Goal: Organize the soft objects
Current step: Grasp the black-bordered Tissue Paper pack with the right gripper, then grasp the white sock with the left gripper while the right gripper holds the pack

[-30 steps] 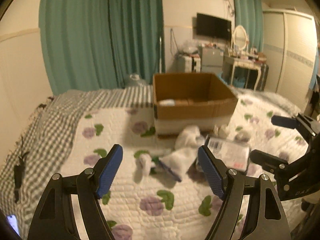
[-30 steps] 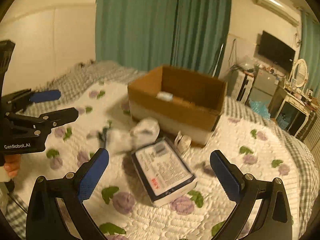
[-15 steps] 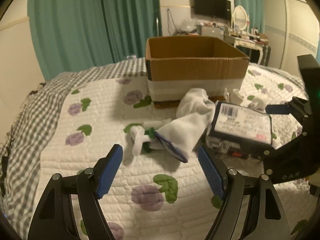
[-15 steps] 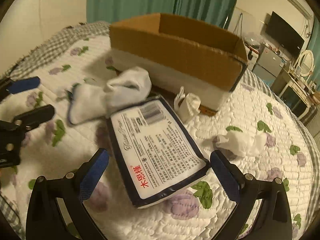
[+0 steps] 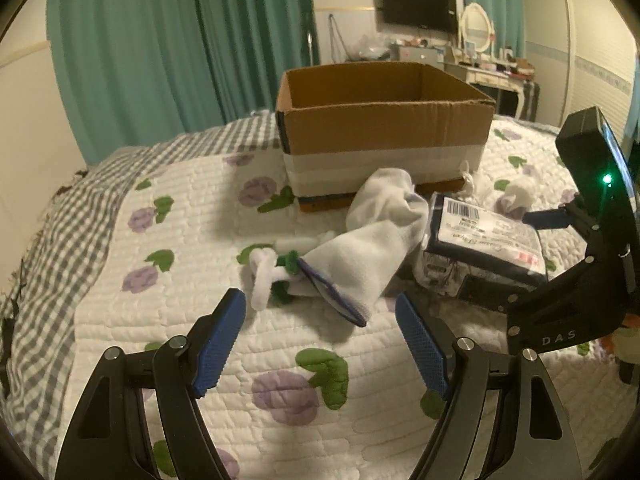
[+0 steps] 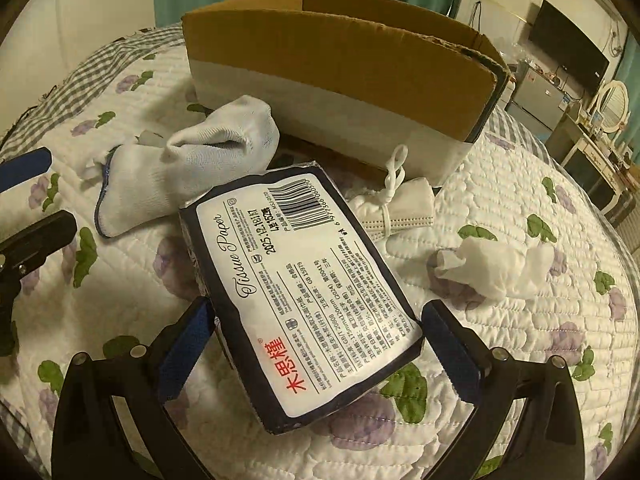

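Covering the bed, a white quilt with purple flowers (image 5: pixel 168 320) lies before teal curtains (image 5: pixel 180 40); the left gripper (image 5: pixel 320 344) gapes empty, the right gripper (image 6: pixel 316 344) straddles the navy-edged plastic tissue pack (image 6: pixel 316 280), grip uncertain.

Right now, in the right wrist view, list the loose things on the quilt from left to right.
White sock → tissue paper pack → folded face mask with its ear loop → crumpled tissue.

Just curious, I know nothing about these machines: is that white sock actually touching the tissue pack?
Touching. In the right wrist view the white sock lies against the far corner of the tissue pack, with no quilt showing between them.
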Tool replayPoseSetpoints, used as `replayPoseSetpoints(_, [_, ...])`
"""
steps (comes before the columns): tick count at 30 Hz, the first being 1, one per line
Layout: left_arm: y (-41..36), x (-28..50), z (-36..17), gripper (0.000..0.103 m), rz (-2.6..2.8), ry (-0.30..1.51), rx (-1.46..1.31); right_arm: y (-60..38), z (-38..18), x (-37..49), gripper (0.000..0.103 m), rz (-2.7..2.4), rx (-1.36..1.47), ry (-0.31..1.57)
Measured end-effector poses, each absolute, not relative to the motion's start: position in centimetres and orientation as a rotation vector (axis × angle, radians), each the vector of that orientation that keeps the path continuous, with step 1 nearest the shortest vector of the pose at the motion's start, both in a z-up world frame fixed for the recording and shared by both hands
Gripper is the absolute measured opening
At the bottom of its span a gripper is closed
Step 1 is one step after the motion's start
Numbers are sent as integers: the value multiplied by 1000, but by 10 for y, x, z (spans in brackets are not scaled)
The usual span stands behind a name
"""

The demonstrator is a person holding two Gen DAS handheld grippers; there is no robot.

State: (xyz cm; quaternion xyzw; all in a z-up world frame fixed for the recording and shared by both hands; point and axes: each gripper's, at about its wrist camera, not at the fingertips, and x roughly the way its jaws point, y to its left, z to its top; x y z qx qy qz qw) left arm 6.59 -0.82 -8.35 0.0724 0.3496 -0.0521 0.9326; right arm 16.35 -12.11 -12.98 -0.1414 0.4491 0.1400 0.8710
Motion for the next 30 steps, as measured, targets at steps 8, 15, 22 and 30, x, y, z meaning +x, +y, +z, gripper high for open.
replayPoseSetpoints(8, [-13,68,-88,79,-107,707,176,-117,-132,169,100,278,-286,977])
replayPoseSetpoints(15, [-15,74,-86,79,-117,698,177,-133,-112,164,77,300,-170,963])
replayPoseSetpoints(22, [-30,94,-87,79,-180,699,158,-154,-74,151,74,238,-126,859])
replayPoseSetpoints(30, [-57,113,-111,78,-300,768,143,-171,-59,153,74,182,-98,822])
